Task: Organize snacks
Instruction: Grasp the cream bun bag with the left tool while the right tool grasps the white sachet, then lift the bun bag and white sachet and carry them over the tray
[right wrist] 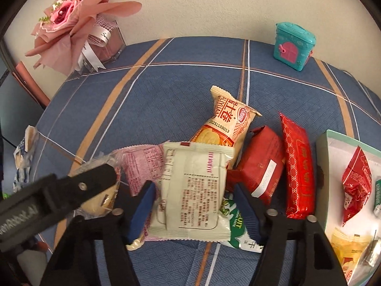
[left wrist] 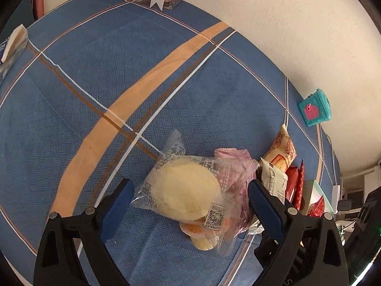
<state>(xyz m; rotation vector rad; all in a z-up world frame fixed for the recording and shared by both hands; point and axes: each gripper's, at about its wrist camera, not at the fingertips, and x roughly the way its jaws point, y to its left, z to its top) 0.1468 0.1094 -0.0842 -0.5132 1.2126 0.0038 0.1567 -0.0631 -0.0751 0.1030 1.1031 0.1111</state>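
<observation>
On blue plaid table (right wrist: 190, 71), snack pile mostly unsorted; few packets already in box (right wrist: 321, 143). Right claw (right wrist: 193, 205) straddles cream packet (right wrist: 190, 186), grip uncertain. Left claw (left wrist: 190, 190) released around clear-bagged bun (left wrist: 185, 188).

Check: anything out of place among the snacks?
Yes. One wrapper lies alone at the cloth's left edge, far from the heap. The snacks there overlap: the white packet lies on the pink one. Only a few sit in the box.
</observation>
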